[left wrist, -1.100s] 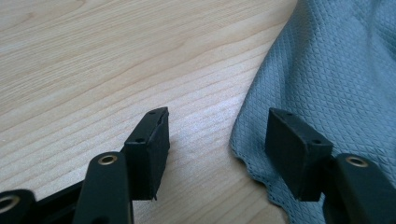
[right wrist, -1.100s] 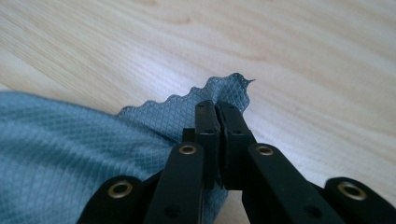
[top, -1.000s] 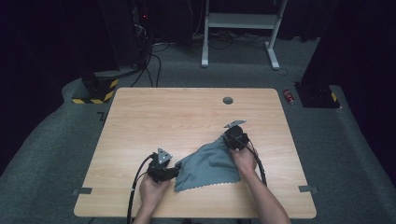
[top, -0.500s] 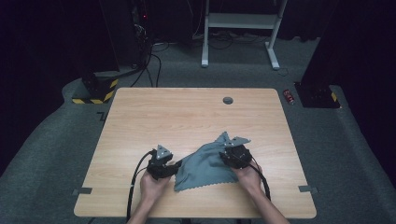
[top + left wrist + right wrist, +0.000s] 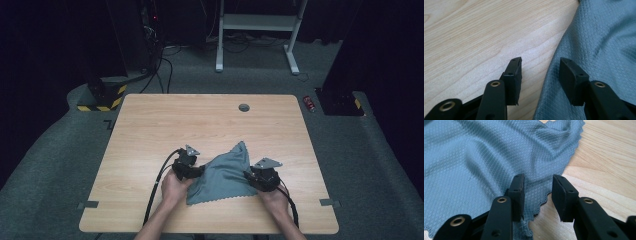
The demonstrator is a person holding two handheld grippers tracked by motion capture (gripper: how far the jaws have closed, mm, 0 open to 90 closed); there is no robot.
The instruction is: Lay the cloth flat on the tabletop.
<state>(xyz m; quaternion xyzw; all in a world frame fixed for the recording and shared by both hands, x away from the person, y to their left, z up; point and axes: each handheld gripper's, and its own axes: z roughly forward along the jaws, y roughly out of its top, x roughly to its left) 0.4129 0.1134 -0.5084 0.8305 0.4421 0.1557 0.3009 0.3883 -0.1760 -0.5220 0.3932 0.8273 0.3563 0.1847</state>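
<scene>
With the grey cloth [image 5: 224,175] flat on the worktop [image 5: 150,130], the left claw [image 5: 540,68] (jaws just narrowing, astride its edge) and half-open right claw [image 5: 537,188] could nip nothing, sliding off.

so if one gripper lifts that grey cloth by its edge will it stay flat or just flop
The grey cloth will probably flop: it already lies in soft folds with one corner peaked up. Its thin weave looks light. Pushed, it would likely bunch rather than slide on the table.
</scene>
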